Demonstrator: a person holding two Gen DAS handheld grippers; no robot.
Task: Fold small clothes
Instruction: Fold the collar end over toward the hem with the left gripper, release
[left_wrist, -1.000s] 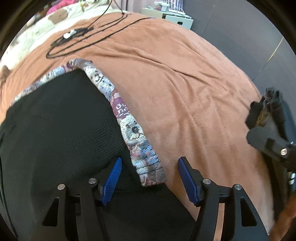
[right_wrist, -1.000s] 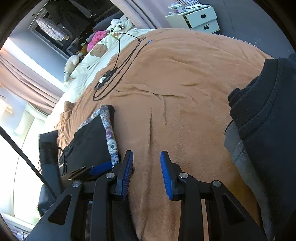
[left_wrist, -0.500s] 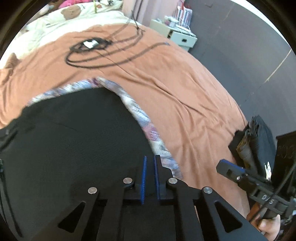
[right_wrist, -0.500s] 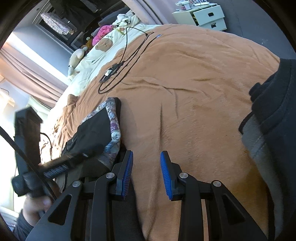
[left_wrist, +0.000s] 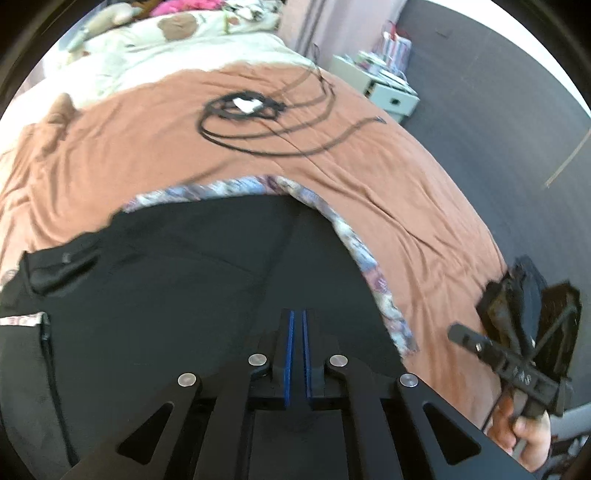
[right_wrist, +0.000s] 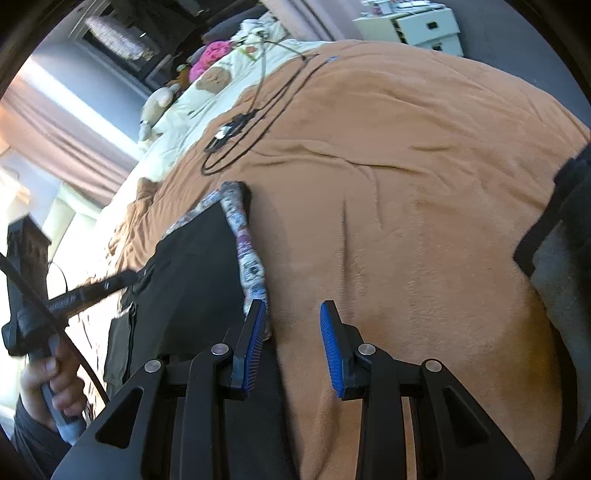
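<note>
A black garment (left_wrist: 177, 295) with a patterned trim band (left_wrist: 354, 247) is spread on the brown blanket (left_wrist: 388, 177) of the bed, in the near-left part of the left wrist view and left of centre in the right wrist view. The left gripper (left_wrist: 296, 317) is seen with its blue-padded jaws nearly closed, only a thin slit between them, low over the black fabric; whether cloth is pinched between them cannot be told. The right gripper (right_wrist: 293, 317) is held with its jaws moderately wide and nothing between them, just beside the near end of the patterned trim, its left pad close to the band and its right pad over bare blanket. A coiled black cable (left_wrist: 266, 122) is seen farther up the blanket, well apart from the garment. A dark folded pile (right_wrist: 557, 229) is seen at the right edge of the bed.
</note>
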